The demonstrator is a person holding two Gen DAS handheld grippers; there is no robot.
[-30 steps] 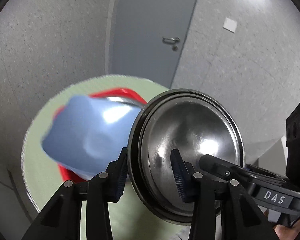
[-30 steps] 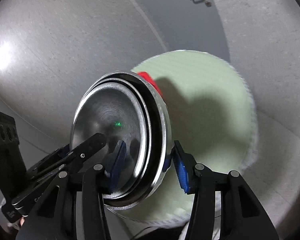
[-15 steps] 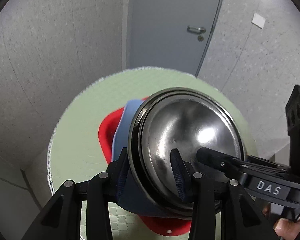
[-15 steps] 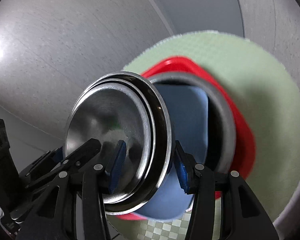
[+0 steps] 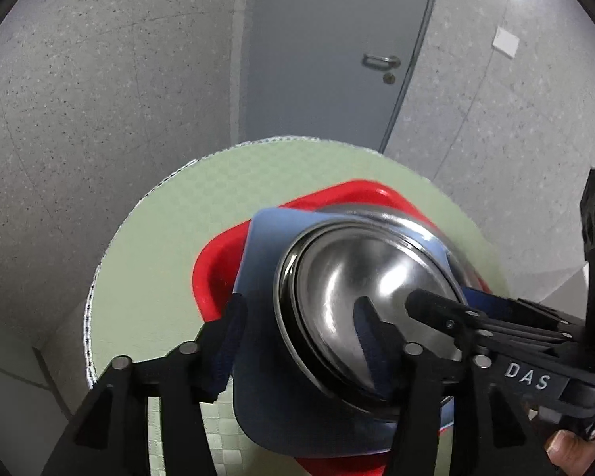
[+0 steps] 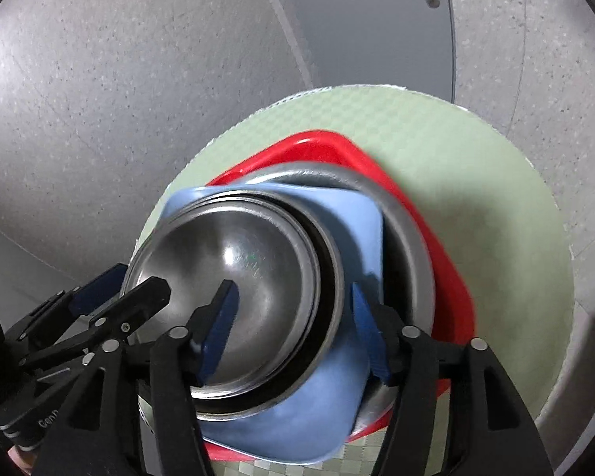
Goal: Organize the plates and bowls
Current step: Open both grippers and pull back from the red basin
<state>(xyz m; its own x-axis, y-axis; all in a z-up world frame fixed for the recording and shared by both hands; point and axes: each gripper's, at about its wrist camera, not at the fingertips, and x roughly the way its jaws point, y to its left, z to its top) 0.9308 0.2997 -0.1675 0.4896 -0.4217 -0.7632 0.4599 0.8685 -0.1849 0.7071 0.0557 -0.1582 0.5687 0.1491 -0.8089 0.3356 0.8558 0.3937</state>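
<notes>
A stack of nested steel bowls sits inside a blue square plate. The blue plate lies on a steel plate in a red square tray on a round green table. My left gripper spans the left rim of the bowl stack, one finger inside the bowl, one outside over the blue plate. My right gripper spans the right rim the same way. Both sets of jaws stand wider than the rim now, with a gap at the outer pads.
The round green checked table has its edge close on all sides. A grey door with a handle and speckled grey walls stand behind it.
Both grippers have carried the bowl stack down from the air into the blue plate on the red tray. The jaws have widened from the rim.
</notes>
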